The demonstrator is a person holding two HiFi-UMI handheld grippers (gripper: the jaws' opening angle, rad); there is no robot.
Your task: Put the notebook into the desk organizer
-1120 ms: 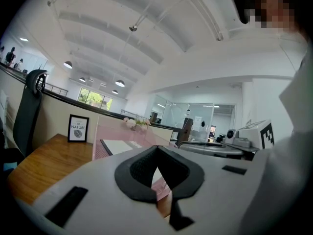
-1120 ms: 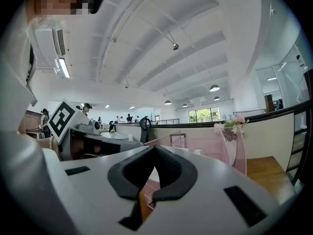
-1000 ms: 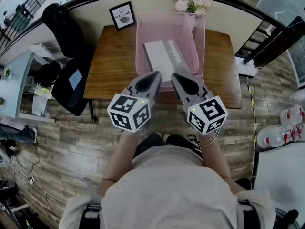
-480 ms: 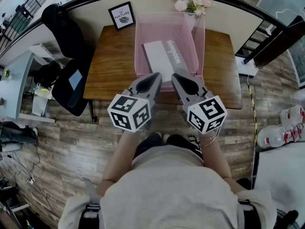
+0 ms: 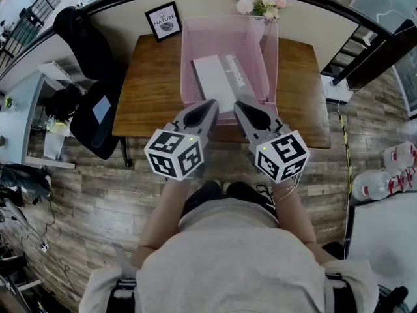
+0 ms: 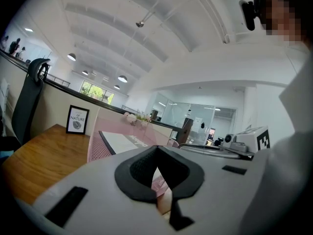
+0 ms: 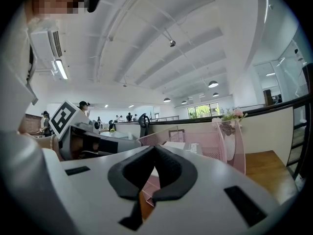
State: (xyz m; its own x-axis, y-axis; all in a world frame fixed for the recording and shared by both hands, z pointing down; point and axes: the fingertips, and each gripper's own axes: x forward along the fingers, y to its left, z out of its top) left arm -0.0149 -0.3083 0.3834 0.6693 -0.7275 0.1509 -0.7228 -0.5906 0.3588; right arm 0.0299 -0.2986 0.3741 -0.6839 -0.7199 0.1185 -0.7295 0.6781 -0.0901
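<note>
notebook (image 5: 218, 80) lying in desk organizer (image 5: 195, 34), 12 o'clock | looking light, stiff: grip near edge | left hand-held gripper (image 5: 213, 102), right hand-held gripper (image 5: 238, 104) hovering pressed together

Wooden desk (image 5: 156, 90) at upper centre, on grey-brown plank floor (image 5: 85, 201). Black office chair (image 5: 81, 38) at left, low cream wall (image 5: 208, 6) behind. White vaulted ceiling (image 6: 161, 43), round lamps (image 6: 122, 79).

Framed picture (image 5: 163, 21), pink flowers (image 5: 259, 2), wooden table (image 5: 146, 90), black chair (image 5: 81, 34)
</note>
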